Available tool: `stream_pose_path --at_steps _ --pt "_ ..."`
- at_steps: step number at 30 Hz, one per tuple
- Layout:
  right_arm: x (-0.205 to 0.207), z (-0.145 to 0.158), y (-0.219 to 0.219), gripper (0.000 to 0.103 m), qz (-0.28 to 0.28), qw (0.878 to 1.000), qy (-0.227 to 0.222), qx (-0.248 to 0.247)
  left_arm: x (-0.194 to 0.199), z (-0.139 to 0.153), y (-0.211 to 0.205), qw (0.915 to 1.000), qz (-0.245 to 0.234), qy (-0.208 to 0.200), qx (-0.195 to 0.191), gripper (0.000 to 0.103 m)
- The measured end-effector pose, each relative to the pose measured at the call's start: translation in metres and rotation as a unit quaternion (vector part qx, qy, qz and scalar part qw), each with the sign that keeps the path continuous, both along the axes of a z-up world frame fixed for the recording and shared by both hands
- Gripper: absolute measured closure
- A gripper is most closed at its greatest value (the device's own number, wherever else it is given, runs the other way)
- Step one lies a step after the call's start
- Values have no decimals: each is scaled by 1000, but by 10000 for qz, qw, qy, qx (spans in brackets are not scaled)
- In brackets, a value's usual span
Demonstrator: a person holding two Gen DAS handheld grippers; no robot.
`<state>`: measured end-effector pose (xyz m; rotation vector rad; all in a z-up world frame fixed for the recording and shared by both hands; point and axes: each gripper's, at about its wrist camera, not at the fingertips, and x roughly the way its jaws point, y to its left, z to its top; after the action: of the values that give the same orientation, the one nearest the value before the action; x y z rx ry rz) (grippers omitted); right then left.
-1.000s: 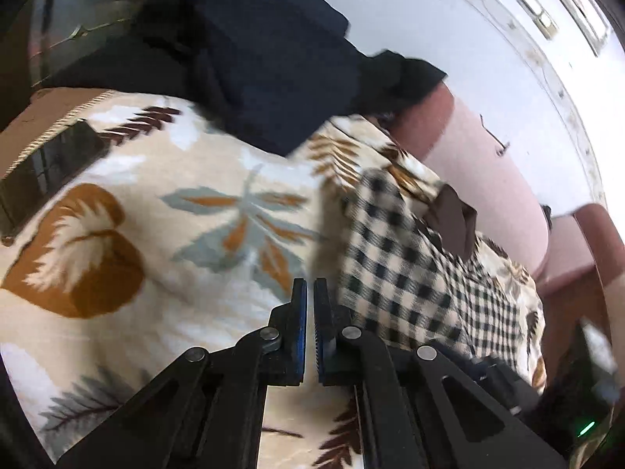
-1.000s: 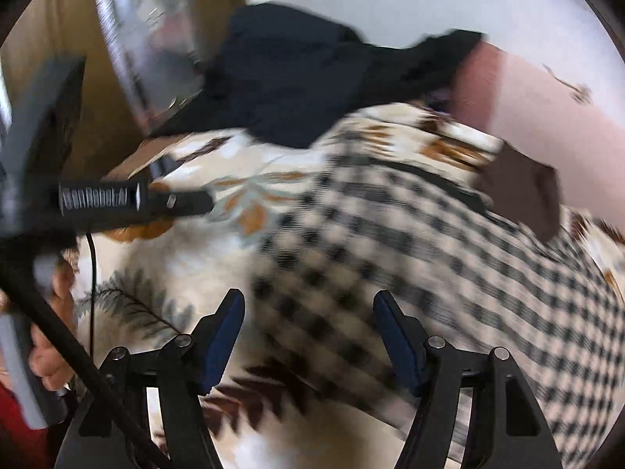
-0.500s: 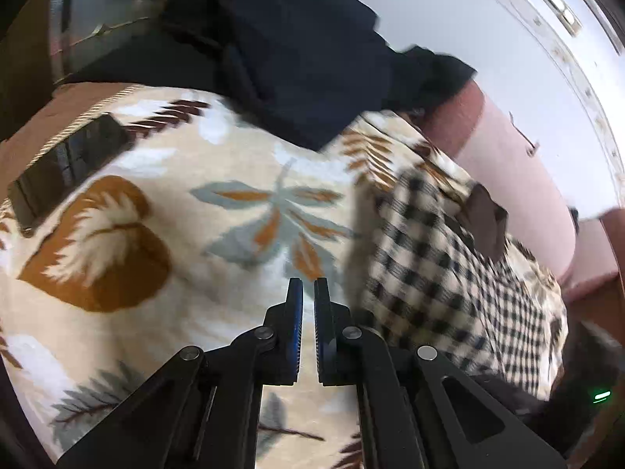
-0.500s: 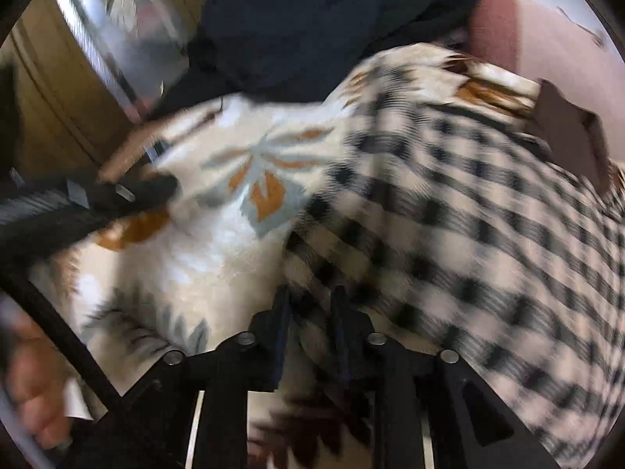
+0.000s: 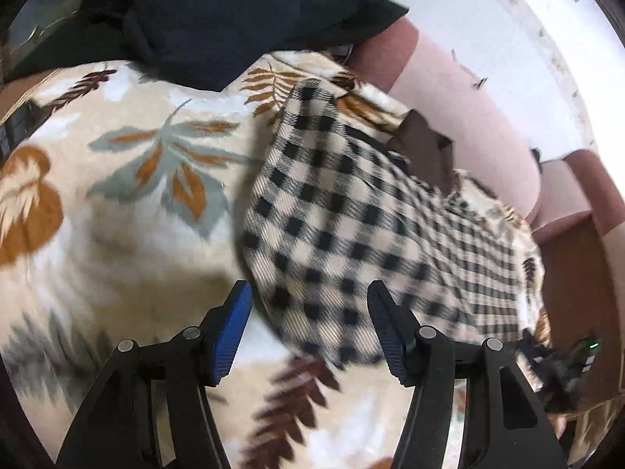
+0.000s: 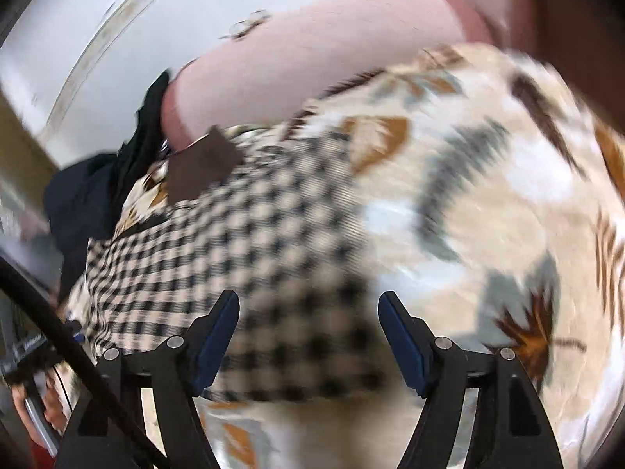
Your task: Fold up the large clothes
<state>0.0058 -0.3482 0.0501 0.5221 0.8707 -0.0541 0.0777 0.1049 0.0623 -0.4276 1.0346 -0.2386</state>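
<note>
Holding my left gripper (image 5: 308, 320) over the checked shirt (image 5: 351, 234), I have just been spreading its jaws; they stand apart with the near hem between them, unpinched. My right gripper (image 6: 308, 330) has just been opening too, above the shirt lying flat on the leaf-print blanket (image 5: 129, 179).

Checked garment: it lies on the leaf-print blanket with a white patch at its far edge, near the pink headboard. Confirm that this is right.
Not quite. The patch at the far edge of the checked garment is dark brown, not white; both wrist views show it. The rest stands: the garment lies on the leaf-print blanket, near the pink headboard.
</note>
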Motion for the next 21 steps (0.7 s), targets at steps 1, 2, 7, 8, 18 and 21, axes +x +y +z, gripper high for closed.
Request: stream_pose_path --at_steps 1,2,7,8,18,21 --pt "-4 -7 -4 25 -60 10000 25 48 -8 0 -1 10000 -12 -41 -57 43" --pt "-7 -11 -6 25 -133 9998 122 105 -19 -1 -4 9999 -45 -44 -149 43" --pt "-18 -13 -6 25 -333 9964 326 705 -51 -17 -26 9982 -285 -52 -534 42" --pt "-24 -12 -4 25 -422 9956 357 758 -55 -24 -33 9984 -333 -35 -449 41" --pt "-35 -38 40 22 -358 9881 112 1490 -17 -55 -44 9917 -90 271 -1252 29" --pt "-19 -43 38 22 -440 9876 2 1508 2 -61 -44 9910 -83 344 -1290 29"
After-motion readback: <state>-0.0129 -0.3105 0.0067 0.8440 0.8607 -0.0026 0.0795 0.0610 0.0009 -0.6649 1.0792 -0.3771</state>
